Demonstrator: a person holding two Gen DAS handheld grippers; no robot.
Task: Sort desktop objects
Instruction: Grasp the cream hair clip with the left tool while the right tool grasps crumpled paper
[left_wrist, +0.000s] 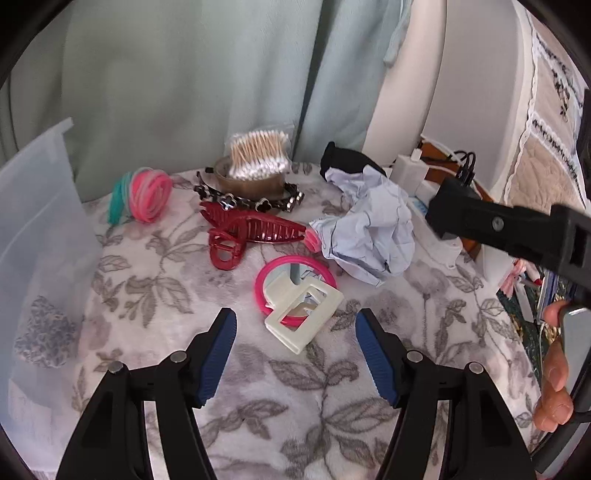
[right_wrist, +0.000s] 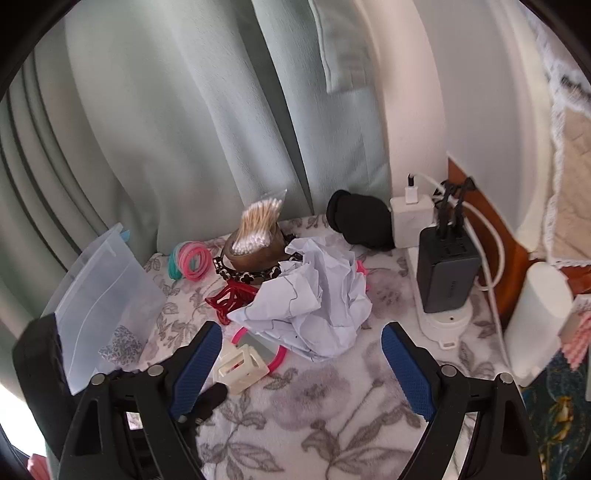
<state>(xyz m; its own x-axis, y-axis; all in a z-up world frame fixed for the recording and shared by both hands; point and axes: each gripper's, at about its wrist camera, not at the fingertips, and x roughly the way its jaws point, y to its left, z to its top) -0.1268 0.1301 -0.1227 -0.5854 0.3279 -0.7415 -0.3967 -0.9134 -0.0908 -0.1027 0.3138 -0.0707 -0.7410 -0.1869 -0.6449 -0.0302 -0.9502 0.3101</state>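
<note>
My left gripper hangs open just short of a cream square hair clip, which lies on a pink-rimmed round mirror. Behind them lie a dark red claw clip, a black studded headband, a roll of brown tape holding a bag of cotton swabs, and pink and teal hair ties. Crumpled white paper lies ahead of my open right gripper. The cream hair clip sits by its left finger.
A translucent plastic bag stands at the left with a patterned item inside. Black cloth, a white charger, a black charger with cables and a white cylinder crowd the right. Curtains hang behind the floral cloth.
</note>
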